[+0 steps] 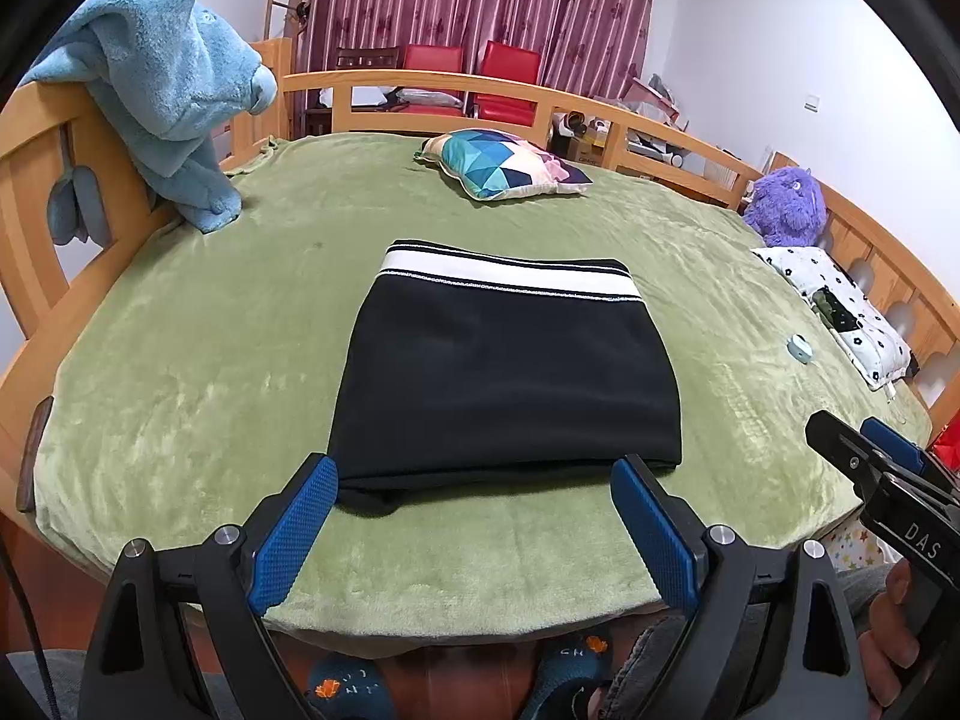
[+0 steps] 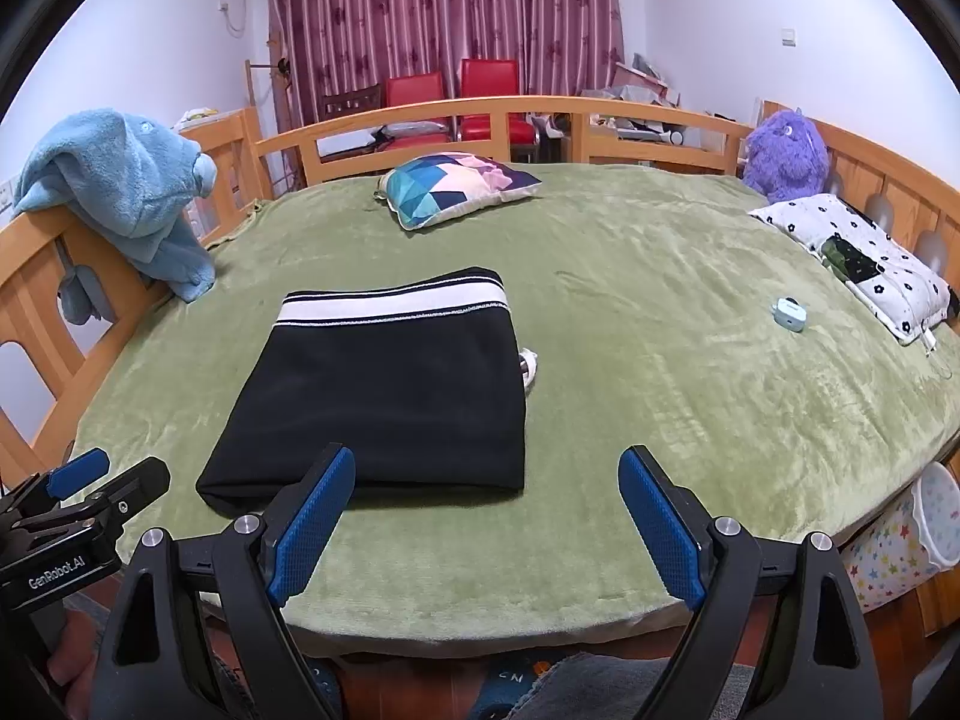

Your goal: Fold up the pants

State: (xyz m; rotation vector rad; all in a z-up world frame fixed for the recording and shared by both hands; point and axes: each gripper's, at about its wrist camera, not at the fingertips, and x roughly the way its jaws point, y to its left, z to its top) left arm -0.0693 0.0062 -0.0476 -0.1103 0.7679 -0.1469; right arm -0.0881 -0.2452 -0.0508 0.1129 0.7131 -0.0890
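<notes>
Left wrist | folded pants [image 1: 504,372] just beyond spread fingers [image 1: 300,534] | right gripper [image 2: 486,528] fingers apart, empty

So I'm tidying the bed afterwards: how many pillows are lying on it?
2: a geometric-print pillow at the far middle, and a white flowered pillow along the right rail, beside the purple plush toy. None seem hidden.

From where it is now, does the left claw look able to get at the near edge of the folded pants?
Probably yes. The left claw is open and empty, its fingers framing the near edge of the folded black pants on the green blanket. Nothing lies between them, and the right claw is off to the side.
</notes>
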